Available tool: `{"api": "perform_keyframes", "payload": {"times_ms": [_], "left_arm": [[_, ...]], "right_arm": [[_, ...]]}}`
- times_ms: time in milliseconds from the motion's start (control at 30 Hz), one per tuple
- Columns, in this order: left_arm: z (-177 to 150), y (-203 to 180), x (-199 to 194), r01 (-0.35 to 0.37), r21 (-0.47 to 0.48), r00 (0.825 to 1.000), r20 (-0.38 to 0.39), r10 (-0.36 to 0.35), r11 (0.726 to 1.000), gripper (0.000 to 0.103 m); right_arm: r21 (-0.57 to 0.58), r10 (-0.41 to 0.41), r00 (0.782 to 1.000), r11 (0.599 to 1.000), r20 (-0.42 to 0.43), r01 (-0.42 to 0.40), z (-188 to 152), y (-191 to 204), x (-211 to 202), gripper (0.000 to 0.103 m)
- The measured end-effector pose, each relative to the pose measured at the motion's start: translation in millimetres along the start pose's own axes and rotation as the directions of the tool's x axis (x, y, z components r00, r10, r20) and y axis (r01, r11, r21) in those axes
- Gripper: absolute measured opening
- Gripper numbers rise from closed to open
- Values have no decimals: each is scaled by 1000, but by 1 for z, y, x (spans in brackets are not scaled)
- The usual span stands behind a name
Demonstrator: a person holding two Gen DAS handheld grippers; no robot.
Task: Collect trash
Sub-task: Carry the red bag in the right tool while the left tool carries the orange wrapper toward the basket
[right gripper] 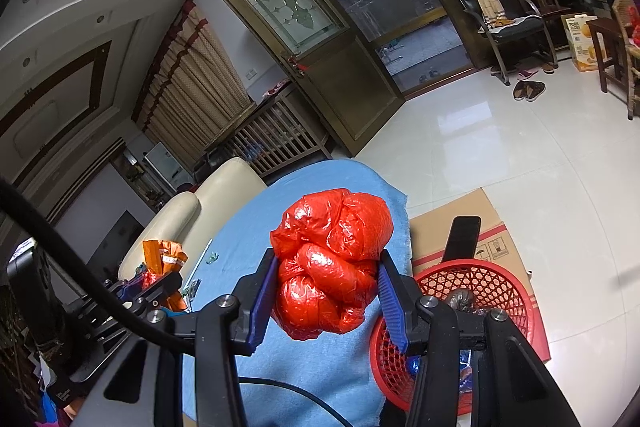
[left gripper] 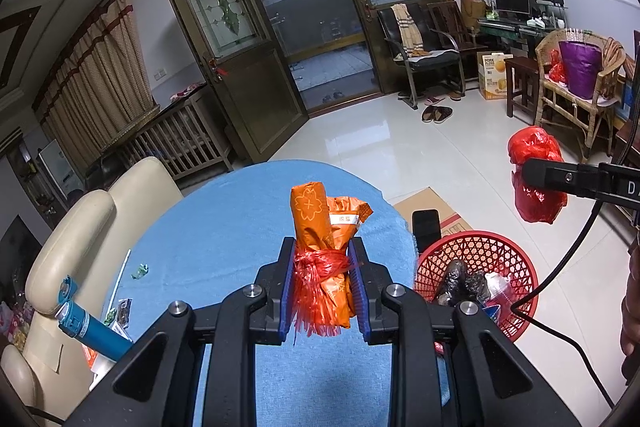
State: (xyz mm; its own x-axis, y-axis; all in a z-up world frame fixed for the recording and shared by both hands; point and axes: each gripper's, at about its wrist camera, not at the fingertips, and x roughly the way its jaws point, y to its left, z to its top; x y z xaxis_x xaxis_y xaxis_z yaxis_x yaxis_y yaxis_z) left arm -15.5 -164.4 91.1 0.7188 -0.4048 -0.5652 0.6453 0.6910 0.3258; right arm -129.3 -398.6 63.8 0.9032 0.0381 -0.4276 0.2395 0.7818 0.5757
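My left gripper [left gripper: 322,259] is shut on an orange wrapper bundle [left gripper: 316,223] tied with red plastic string, held above the blue cloth-covered table [left gripper: 208,239]. My right gripper [right gripper: 326,271] is shut on a knotted red plastic bag [right gripper: 332,259], lifted over the table's right edge. A red mesh basket [left gripper: 476,263] holding several pieces of trash stands on the floor to the right of the table; in the right wrist view the red mesh basket [right gripper: 480,287] lies just beyond and right of the bag. The red bag [left gripper: 536,171] and right gripper also show in the left wrist view.
Small scraps [left gripper: 140,271] and a white straw [left gripper: 118,279] lie on the table's left part, near a blue tube [left gripper: 92,327]. A cream sofa [left gripper: 80,223] stands left. A flat cardboard box [left gripper: 432,207] with a black phone [left gripper: 426,227] lies behind the basket. Chairs line the far wall.
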Motion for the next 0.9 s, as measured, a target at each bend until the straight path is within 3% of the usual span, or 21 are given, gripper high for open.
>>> {"api": "perform_keyframes", "payload": {"times_ms": [900], "left_arm": [[2, -2, 10, 23, 32, 999, -25, -23, 999, 27]], "right_arm": [[26, -16, 1000, 1000, 6, 16, -2, -1, -7, 50]]}}
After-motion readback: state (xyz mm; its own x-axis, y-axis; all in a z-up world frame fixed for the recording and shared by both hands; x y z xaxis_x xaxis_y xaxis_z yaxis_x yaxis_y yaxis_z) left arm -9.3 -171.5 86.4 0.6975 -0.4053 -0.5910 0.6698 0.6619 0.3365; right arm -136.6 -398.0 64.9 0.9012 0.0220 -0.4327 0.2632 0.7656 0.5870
